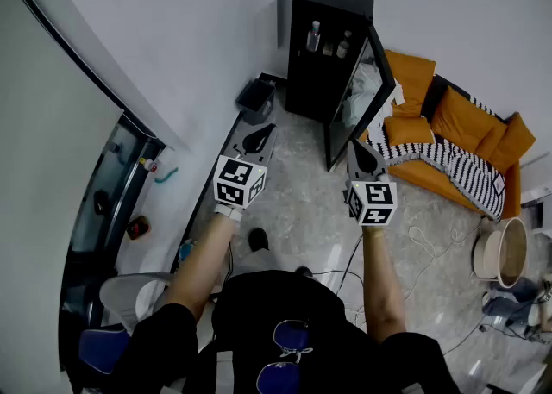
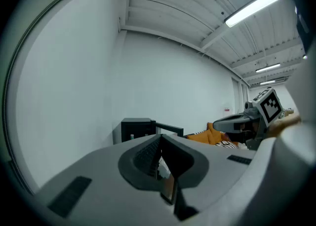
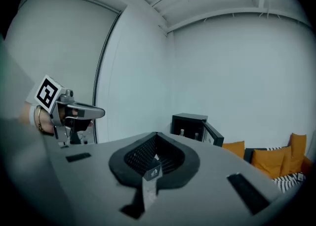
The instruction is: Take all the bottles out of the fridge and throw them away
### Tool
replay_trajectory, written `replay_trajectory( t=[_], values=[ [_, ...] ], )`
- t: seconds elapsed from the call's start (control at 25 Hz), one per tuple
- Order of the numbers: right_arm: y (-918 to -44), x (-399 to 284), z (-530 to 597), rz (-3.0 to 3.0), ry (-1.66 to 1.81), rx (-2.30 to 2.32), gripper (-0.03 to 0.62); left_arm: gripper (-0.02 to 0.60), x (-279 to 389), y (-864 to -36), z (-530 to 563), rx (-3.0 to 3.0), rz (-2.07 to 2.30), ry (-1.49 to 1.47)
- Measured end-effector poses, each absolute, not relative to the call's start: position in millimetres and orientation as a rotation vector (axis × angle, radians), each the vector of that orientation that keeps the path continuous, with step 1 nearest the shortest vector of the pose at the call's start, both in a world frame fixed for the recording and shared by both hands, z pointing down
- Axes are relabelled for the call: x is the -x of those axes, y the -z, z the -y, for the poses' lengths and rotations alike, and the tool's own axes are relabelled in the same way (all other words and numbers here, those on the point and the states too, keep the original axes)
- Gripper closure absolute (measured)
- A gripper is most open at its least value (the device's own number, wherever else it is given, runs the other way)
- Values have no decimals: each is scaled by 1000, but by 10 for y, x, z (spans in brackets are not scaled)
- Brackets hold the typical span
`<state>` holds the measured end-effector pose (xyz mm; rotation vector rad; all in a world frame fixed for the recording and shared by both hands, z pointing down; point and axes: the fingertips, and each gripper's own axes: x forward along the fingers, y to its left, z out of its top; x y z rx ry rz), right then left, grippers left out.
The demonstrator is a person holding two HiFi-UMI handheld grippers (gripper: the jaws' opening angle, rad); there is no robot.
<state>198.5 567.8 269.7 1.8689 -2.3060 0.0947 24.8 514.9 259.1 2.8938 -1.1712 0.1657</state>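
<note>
Beside open fridge [image 1: 304,73] w/ bottles [image 1: 315,36]: bin [image 1: 256,99], orange sofa [image 1: 457,116].

White walls [image 1: 172,21], pale marbled floor [image 1: 302,211], orange sofa [image 1: 466,116], ceiling strip light [image 2: 252,7]

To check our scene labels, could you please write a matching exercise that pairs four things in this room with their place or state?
Things:
1. fridge door
2. bottles
3. bin
4. striped blanket

Places or states:
A. draped over the orange sofa
B. swung open
C. standing just left of the fridge in the head view
D. inside the fridge, near its top

Pairs: 1-B, 2-D, 3-C, 4-A
</note>
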Motion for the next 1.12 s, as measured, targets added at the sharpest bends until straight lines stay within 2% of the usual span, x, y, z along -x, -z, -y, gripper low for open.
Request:
replay_trajectory(
  t=[0.68,1.12],
  values=[
    [-2841,-1348,-4795,2223,-135,-1913,586,577,321,-2738,-4188,-2922,1035,-149],
    [-2936,-1430,-4156,2211,-148,-1938,588,577,306,-2889,-3595,-2931,1008,-178]
  ],
)
